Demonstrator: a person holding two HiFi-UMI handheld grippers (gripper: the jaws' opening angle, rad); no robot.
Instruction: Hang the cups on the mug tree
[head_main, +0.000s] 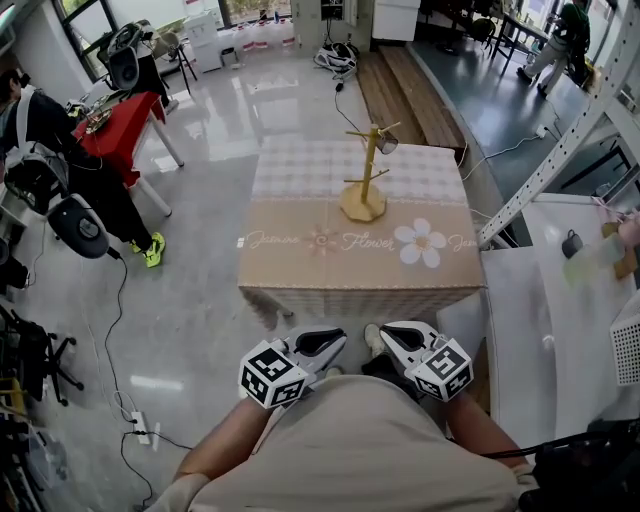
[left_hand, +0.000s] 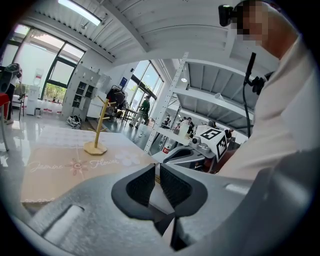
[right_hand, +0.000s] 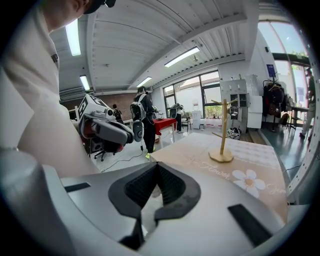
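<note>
A wooden mug tree stands upright on the beige flowered tablecloth, toward the table's far side. One small cup hangs from its upper right peg. Both grippers are held low against the person's body, short of the table's near edge and far from the tree. My left gripper is shut with nothing between its pads. Beside it, my right gripper is also shut and empty. The tree shows small in the left gripper view, and the right gripper view has it at the right.
A white side table at the right carries a dark mug. A slanted white metal frame rises beside it. At the left are a red table, a person, chairs and floor cables.
</note>
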